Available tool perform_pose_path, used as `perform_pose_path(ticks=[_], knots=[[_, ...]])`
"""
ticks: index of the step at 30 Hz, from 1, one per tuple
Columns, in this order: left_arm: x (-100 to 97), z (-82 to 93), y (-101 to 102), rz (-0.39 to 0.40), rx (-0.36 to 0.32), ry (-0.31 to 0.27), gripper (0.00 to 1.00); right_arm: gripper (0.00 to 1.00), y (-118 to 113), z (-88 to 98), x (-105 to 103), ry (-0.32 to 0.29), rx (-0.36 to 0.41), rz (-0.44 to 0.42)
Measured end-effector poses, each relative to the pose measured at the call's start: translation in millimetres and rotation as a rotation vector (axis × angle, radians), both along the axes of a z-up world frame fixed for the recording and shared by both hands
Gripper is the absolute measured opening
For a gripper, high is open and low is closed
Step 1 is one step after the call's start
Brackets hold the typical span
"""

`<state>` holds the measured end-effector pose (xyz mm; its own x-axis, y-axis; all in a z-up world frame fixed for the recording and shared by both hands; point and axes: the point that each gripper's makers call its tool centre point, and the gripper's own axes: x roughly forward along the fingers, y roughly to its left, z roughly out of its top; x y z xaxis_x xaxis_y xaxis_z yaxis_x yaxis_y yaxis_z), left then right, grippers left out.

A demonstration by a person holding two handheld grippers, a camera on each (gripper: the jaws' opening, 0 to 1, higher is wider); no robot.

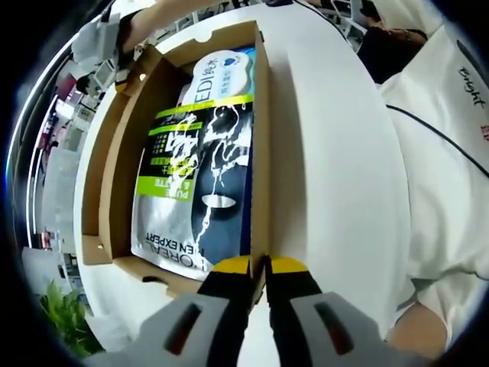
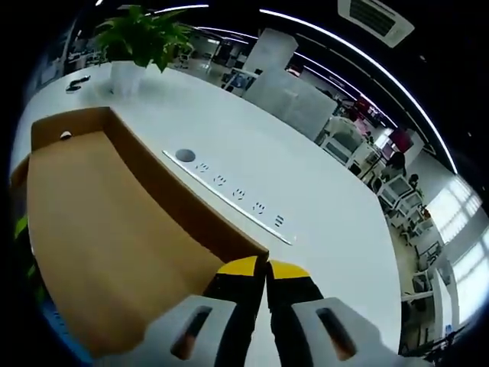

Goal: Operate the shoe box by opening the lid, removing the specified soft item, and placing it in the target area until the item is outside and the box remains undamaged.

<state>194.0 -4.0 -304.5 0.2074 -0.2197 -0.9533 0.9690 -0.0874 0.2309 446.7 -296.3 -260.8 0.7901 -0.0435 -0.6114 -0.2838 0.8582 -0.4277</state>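
One open shoe box (image 1: 260, 138) on the bench (image 1: 336, 176) holds two soft packs (image 1: 200, 183); the left hand-held gripper (image 1: 260, 265) pinches its wall, the right hand-held gripper (image 2: 265, 267) its lid (image 2: 107, 237).

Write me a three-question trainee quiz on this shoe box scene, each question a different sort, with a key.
1. True or false: the shoe box lies open with packets inside.
2. What do the left tongs pinch? A) the plant B) the box's side wall C) a sleeve
3. Fill in: in the right gripper view, the right tongs grip the edge of the brown ____, beside a strip of sockets set in the white table.

Key: 1 true, a black and green packet lies inside, over a white one. 2 B. 3 lid.
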Motion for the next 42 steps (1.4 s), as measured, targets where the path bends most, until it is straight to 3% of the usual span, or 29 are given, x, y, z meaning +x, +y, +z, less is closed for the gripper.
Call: perform_pose_path(ticks=[27, 35, 42], knots=[[-0.2, -0.3, 0.4, 0.002, -0.005, 0.01, 0.06, 0.03, 3.3, -2.0, 0.7, -0.008, -0.014, 0.031], [-0.1, -0.5, 0.3, 0.003, -0.006, 0.008, 0.06, 0.04, 11.4, 2.0, 4.6, -0.072, 0.004, 0.092], [-0.2, -0.3, -0.4, -0.001, -0.013, 0.011, 0.06, 0.05, 9.7, 4.1, 5.1, -0.084, 0.022, 0.09]])
